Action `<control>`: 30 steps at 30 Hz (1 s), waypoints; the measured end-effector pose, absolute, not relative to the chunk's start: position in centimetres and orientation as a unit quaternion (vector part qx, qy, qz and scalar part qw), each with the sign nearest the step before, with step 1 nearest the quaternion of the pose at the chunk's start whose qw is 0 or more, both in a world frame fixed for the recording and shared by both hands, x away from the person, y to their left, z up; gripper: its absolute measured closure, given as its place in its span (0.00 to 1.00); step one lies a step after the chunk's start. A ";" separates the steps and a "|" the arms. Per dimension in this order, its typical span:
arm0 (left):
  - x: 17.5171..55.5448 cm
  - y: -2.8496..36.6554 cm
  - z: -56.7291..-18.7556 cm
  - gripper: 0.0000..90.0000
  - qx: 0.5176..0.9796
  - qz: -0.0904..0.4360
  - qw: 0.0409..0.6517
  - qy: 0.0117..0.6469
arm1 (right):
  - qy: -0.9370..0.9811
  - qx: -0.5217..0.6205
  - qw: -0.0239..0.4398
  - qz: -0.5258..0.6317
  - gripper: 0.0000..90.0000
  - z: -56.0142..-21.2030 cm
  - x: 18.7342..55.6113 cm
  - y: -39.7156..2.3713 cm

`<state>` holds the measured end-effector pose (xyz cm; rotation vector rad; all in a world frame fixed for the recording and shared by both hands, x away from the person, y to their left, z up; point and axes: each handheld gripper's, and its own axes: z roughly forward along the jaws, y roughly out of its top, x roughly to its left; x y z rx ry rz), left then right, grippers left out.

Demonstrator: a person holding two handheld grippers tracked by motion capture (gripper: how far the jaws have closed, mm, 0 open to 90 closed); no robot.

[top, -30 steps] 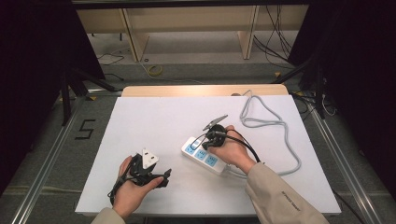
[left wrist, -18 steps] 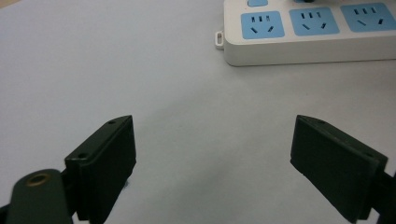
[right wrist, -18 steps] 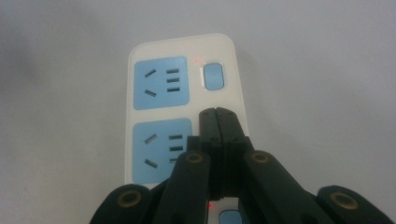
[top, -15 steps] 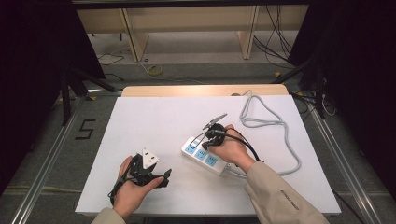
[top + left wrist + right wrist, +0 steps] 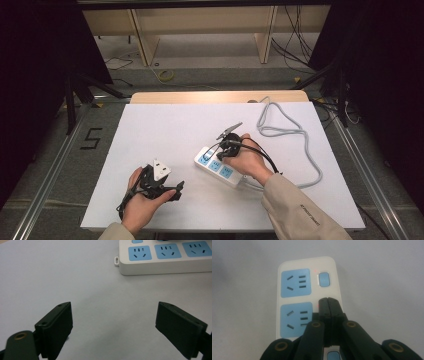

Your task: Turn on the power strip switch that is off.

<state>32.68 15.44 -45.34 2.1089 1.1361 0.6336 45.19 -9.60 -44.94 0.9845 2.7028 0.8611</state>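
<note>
A white power strip (image 5: 223, 171) with blue sockets lies on the white table, right of centre. My right gripper (image 5: 220, 154) is shut, its joined tips (image 5: 329, 301) resting over the strip (image 5: 287, 302) beside the second socket, where a rocker switch is hidden under them. The end socket's blue switch (image 5: 324, 279) is uncovered, with a small red light beside it. Whether the tips press on the hidden switch I cannot tell. My left gripper (image 5: 172, 186) lies low on the table at the front left, open and holding nothing (image 5: 113, 322), and it faces the strip's end (image 5: 162, 260).
The strip's grey cable (image 5: 292, 135) loops over the right part of the table toward the far edge. A wooden board (image 5: 215, 96) borders the far side of the white table top (image 5: 165, 130).
</note>
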 end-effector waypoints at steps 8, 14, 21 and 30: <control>32.7 15.5 -45.4 0.15 0.806 0.240 0.325 0.433 | 0.899 0.319 0.081 0.288 1.00 -45.0 44.9 -9.6; 32.7 15.4 -45.4 0.16 0.805 0.241 0.325 0.434 | 0.898 0.318 0.090 0.292 1.00 -45.0 44.7 -9.5; 32.7 15.5 -45.4 0.16 0.805 0.241 0.327 0.433 | 0.897 0.318 0.089 0.294 1.00 -45.0 44.7 -9.5; 32.8 15.5 -45.4 0.16 0.805 0.239 0.325 0.434 | 0.900 0.308 0.094 0.295 1.00 -44.9 44.6 -9.4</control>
